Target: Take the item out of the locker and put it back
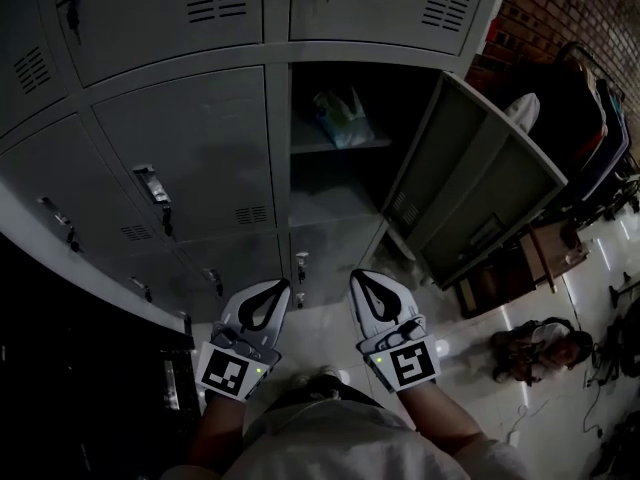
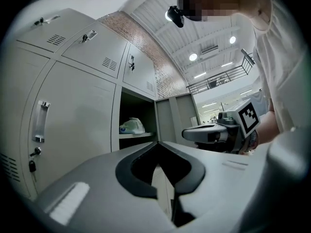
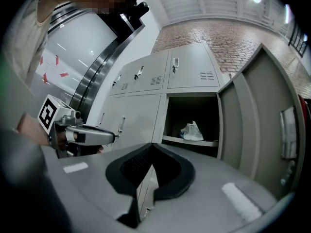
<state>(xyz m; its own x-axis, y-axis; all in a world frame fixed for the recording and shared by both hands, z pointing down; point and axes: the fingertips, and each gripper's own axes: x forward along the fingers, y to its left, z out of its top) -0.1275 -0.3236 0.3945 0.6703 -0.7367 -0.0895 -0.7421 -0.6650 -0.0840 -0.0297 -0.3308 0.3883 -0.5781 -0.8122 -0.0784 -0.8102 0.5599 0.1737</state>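
One locker (image 1: 330,193) stands open, its door (image 1: 490,178) swung out to the right. On its inner shelf lies the item, a crumpled pale plastic bag (image 1: 340,118), which also shows in the left gripper view (image 2: 132,126) and in the right gripper view (image 3: 193,130). My left gripper (image 1: 283,286) and right gripper (image 1: 356,274) are side by side, low in front of the lockers and well short of the bag. Both are shut with nothing between the jaws; the tips meet in the left gripper view (image 2: 158,142) and in the right gripper view (image 3: 152,144).
Closed grey lockers (image 1: 190,158) fill the left and the top. The open door juts out on the right. A bag (image 1: 535,348) lies on the shiny floor at the right, with dark furniture (image 1: 595,128) and a brick wall behind it.
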